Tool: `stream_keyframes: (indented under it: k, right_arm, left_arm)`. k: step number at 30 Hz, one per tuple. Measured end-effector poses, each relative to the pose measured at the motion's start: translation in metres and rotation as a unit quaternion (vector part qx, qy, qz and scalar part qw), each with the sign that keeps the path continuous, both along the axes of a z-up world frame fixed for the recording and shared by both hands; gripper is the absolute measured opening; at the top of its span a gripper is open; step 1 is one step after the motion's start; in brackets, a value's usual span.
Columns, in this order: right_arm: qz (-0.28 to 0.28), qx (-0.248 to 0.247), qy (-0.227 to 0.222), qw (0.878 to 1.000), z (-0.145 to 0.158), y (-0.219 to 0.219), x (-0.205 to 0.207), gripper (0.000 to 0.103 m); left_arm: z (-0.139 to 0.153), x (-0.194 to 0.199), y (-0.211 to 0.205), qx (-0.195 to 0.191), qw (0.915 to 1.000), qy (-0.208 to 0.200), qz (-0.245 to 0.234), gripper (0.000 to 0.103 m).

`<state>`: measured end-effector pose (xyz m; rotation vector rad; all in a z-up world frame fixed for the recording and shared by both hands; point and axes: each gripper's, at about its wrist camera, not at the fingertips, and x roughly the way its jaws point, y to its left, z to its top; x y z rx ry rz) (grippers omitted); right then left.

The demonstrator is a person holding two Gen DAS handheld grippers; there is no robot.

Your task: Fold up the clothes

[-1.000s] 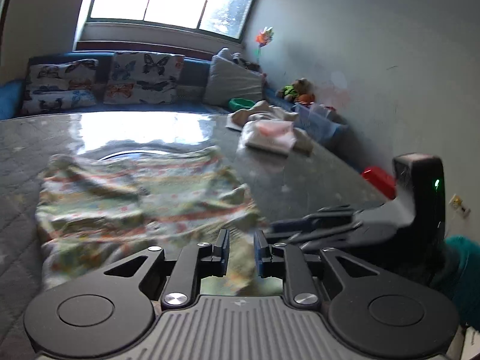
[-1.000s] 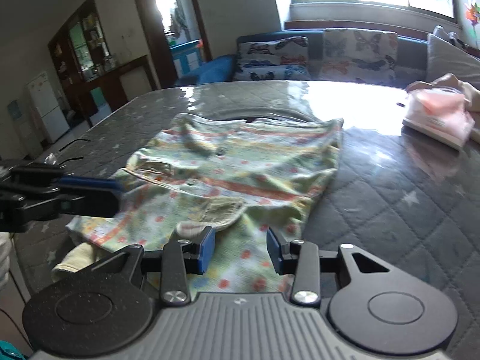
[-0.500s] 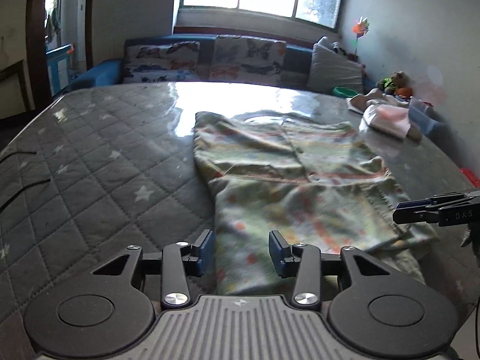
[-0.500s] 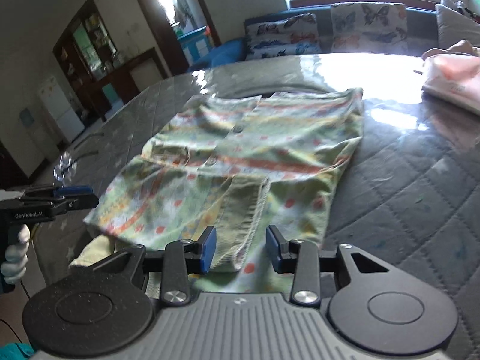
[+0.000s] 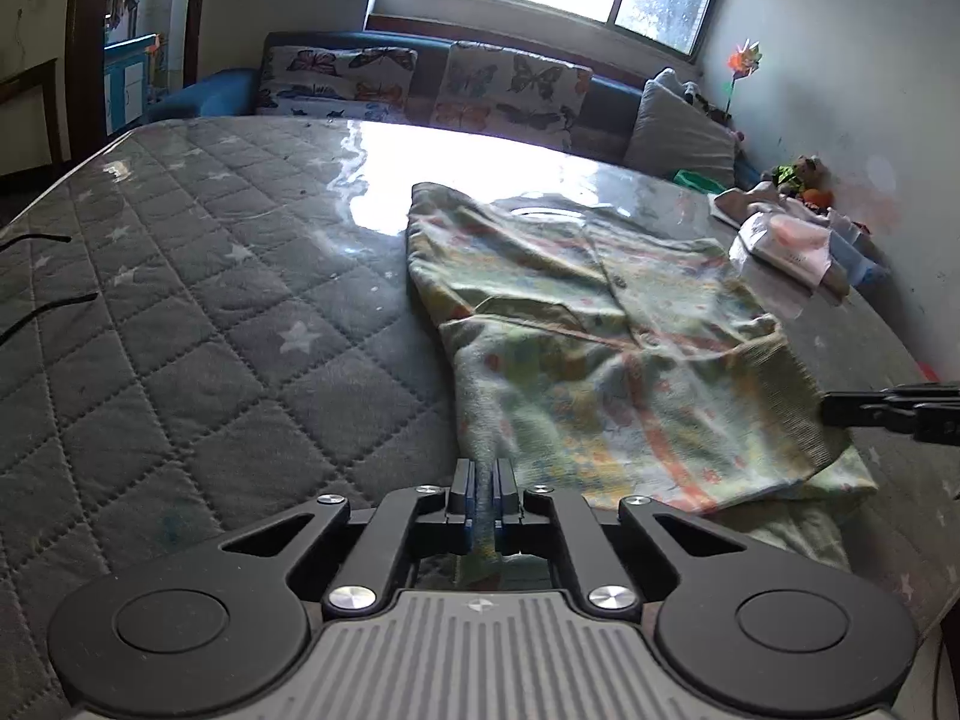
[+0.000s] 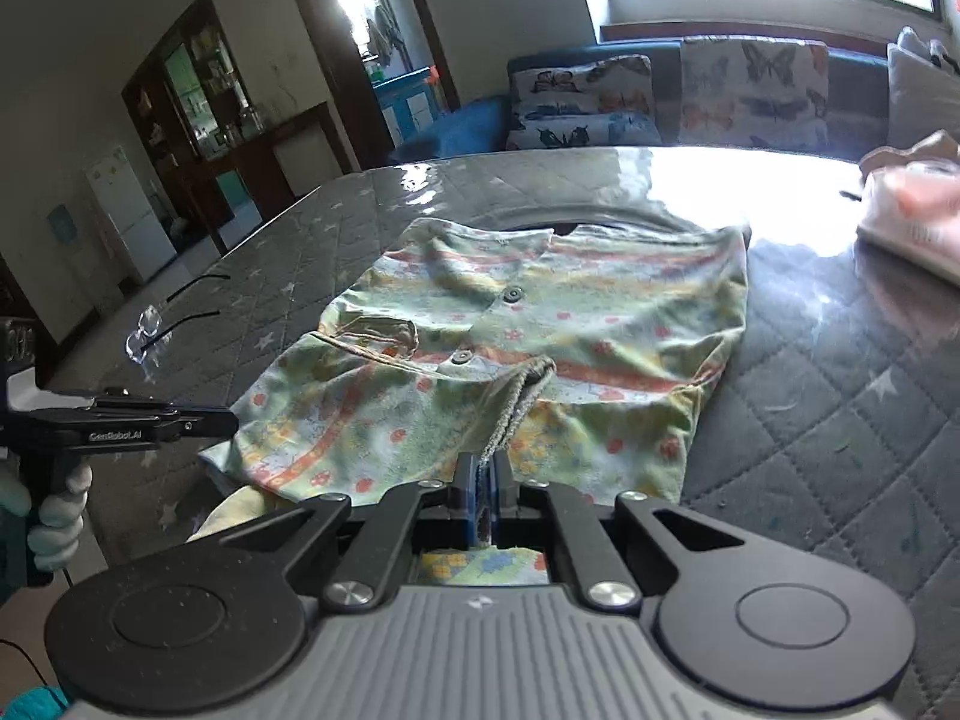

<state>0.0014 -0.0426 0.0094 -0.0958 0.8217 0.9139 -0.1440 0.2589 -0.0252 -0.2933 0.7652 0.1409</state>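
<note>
swung across to the near left corner of the shirt point(image 5: 600, 360) since a second ago, the left gripper point(image 5: 483, 501), and both sets of jaws gone from apart to pinched. shirt itself shifted little: lying flat, front up, buttons showing, on the quilted grey mattress point(image 5: 210, 330), hem end toward the grippers and neck toward the window.

seemingly the grasp step of a fold, just completed; lifting not yet begun.

left gripper: jaws together, clamped on a thin ridge of cloth at the near left hem corner. right gripper point(image 6: 480, 501): jaws likewise together, clamped on the near edge of the shirt where a folded-over sleeve cuff point(image 6: 522, 402) runs down into them (whether the cuff alone or the hem layer too is caught, hard to tell).

next move, by judgement: raise both corners together, keep the hem taut between them, carry it away toward the neck and lay it down square. uneven lift likely to skew the fold or drag the loose sleeve out of place.
</note>
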Motion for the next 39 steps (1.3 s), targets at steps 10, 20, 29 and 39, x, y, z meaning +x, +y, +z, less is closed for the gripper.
stream_keyframes:
  k: [10,20,29,39]
  right_arm:
    - [-0.005,-0.015,-0.034,0.999,0.008,0.002,0.011,0.008]
    - [0.027,-0.027,-0.037,0.999,-0.013,0.044,0.027,0.009]
    - [0.036,-0.04,-0.036,0.998,-0.018,0.041,0.028,0.01]
    - [0.121,-0.075,-0.062,0.988,-0.02,0.051,-0.005,0.025]
  left_arm:
    - [0.035,0.012,0.004,0.027,0.9989,-0.036,-0.014,0.022]
    - [0.015,0.08,-0.01,0.022,0.9972,-0.019,-0.069,0.024]
    - [0.006,0.076,0.006,0.025,0.9985,-0.01,-0.048,0.028]
    - [0.001,0.064,-0.018,0.075,0.9936,0.0,-0.084,0.044]
